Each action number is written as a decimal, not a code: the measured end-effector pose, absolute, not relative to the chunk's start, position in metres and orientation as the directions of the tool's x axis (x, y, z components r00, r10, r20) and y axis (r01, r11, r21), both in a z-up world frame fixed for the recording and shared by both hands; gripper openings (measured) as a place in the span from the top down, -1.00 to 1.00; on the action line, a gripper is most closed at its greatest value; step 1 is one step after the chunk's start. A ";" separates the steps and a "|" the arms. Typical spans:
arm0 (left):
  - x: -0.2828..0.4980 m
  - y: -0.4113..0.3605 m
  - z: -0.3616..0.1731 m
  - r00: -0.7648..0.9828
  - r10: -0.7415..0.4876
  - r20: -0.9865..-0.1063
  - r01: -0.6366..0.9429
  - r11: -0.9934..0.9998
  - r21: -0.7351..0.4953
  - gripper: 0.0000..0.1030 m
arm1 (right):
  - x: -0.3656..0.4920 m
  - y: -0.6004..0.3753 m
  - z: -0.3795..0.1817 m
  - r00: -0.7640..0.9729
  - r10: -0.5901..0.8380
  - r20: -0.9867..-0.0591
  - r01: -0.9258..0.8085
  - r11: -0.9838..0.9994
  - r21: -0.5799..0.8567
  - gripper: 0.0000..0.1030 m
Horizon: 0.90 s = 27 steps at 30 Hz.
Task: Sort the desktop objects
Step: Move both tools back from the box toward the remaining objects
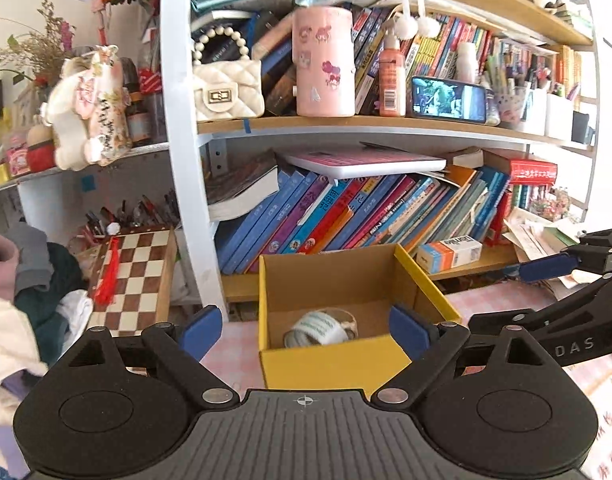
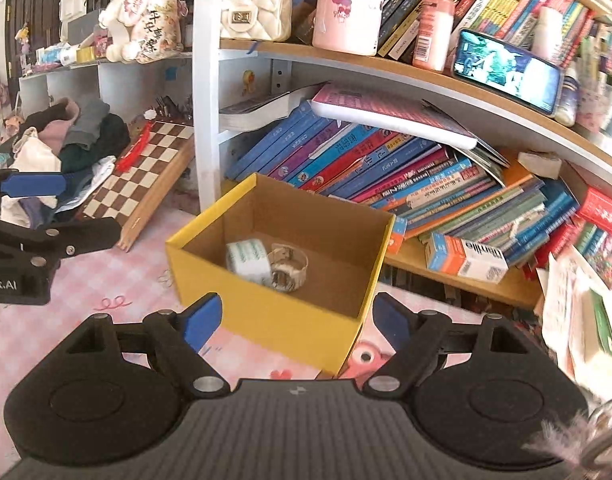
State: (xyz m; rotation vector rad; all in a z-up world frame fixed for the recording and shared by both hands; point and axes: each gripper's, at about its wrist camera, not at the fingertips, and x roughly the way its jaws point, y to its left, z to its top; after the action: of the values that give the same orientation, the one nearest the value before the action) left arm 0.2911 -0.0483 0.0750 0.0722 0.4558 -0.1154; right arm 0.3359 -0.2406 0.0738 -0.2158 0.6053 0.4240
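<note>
A yellow cardboard box [image 1: 330, 364] [image 2: 265, 316] stands open on the pink desk mat, in front of the bookshelf. Inside it lie a roll of white printed tape [image 1: 322, 328] [image 2: 247, 260] and a clear tape roll [image 2: 287, 268] beside it. My left gripper [image 1: 306, 330] is open, its blue pads wide apart on either side of the box's near wall, with nothing between them. My right gripper [image 2: 301, 320] is open too, hovering over the box's near corner, empty. The right gripper's blue fingertip [image 1: 546, 268] reaches in from the right of the left wrist view.
A chessboard [image 1: 133, 276] [image 2: 145, 168] leans at the left beside a heap of clothes [image 1: 29, 296]. Slanted books [image 1: 366, 212] fill the lower shelf; an orange and white carton [image 1: 450, 254] [image 2: 466, 260] lies right of the box. Loose papers [image 2: 578, 312] pile at the right.
</note>
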 end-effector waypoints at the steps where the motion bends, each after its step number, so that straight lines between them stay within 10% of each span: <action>1: 0.283 -0.046 0.076 0.893 -0.096 -0.439 0.132 0.990 0.051 -0.80 | 0.327 -0.241 0.074 0.742 0.318 -0.589 -0.440 0.895 -0.071 -0.60; 27: 0.132 0.009 -0.004 0.807 -0.058 -0.588 0.181 0.972 0.153 -0.86 | 0.153 -0.228 -0.012 0.668 0.182 -0.722 -0.232 0.972 0.031 -0.77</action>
State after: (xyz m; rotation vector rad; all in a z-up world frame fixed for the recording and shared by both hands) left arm 0.1323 0.0087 -0.0036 0.2061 0.6199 -0.1290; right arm 0.1527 -0.2280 -0.0120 -0.0658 0.8062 0.2339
